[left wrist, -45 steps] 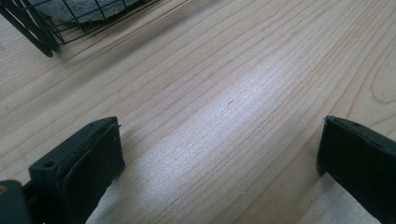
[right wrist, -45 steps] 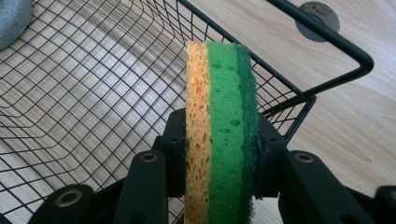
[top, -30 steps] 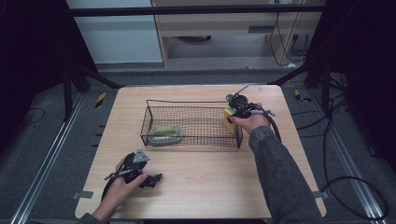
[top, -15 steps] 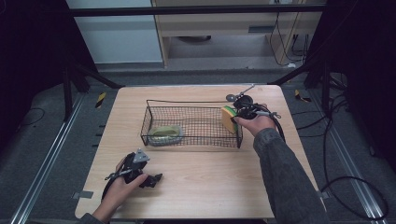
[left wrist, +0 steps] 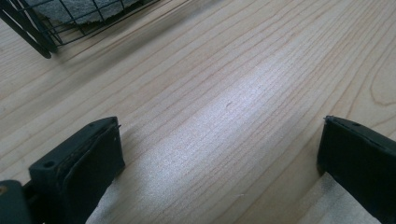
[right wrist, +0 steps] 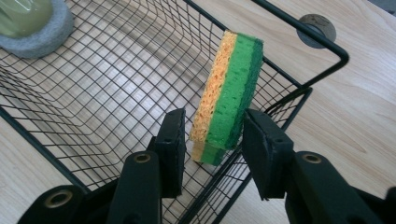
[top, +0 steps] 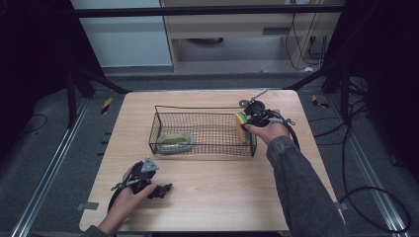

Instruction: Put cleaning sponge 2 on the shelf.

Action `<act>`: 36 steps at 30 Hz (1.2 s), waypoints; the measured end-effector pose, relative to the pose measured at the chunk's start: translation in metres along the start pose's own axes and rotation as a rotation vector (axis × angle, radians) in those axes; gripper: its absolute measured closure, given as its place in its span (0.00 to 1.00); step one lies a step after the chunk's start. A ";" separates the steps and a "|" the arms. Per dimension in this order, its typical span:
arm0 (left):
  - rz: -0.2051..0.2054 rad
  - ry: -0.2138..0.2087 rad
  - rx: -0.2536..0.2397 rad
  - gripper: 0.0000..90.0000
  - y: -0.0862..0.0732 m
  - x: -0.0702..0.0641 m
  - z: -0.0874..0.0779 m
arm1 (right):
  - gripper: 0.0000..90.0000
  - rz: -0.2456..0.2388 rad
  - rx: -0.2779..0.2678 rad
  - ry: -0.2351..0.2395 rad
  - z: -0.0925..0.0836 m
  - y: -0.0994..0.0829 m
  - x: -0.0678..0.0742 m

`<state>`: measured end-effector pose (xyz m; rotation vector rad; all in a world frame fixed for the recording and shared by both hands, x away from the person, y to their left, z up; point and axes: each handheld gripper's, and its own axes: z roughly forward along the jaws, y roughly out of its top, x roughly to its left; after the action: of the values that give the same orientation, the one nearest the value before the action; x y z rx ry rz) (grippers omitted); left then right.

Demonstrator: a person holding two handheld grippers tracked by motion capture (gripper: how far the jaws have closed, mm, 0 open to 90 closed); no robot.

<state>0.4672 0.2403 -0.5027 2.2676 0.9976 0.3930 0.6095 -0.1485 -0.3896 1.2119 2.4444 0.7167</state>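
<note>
While the left gripper rests low over the near left part of the wooden table, held in the person's left hand, its jaws stand wide apart with bare wood between them, as the left gripper view confirms. A corner of the wire basket and a grey pad inside it appear at the top left of that view.

The right gripper is positioned at the right end of the wire basket, held in the person's right hand, whose grey sleeve runs in from the bottom edge. In the right gripper view, the sponge stands on edge between the two jaws, yellow layer to the left, green layer to the right. Both jaws sit close beside the sponge's lower part; a narrow gap shows on each side, and whether the pads press on it cannot be told. The sponge is above the basket's mesh floor, just inside the right-hand end wall.

At the basket's opposite end, a grey pad carries a pale green object. A round grey disc is set in the table surface beyond the basket corner. Cables trail from the right gripper over the table edge to the floor.
</note>
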 end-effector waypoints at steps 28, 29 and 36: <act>0.003 0.001 -0.002 0.00 0.000 0.000 0.000 | 0.68 -0.040 0.003 0.062 0.004 -0.001 0.024; 0.003 0.001 -0.002 0.00 0.000 0.000 0.000 | 0.67 -0.038 0.004 0.064 0.005 -0.001 0.025; 0.004 0.000 -0.001 0.00 0.000 0.000 0.000 | 0.65 -0.044 0.000 0.067 0.003 -0.002 0.027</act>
<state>0.4674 0.2402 -0.5028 2.2690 0.9928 0.3958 0.5936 -0.1266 -0.3949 1.1475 2.5173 0.7567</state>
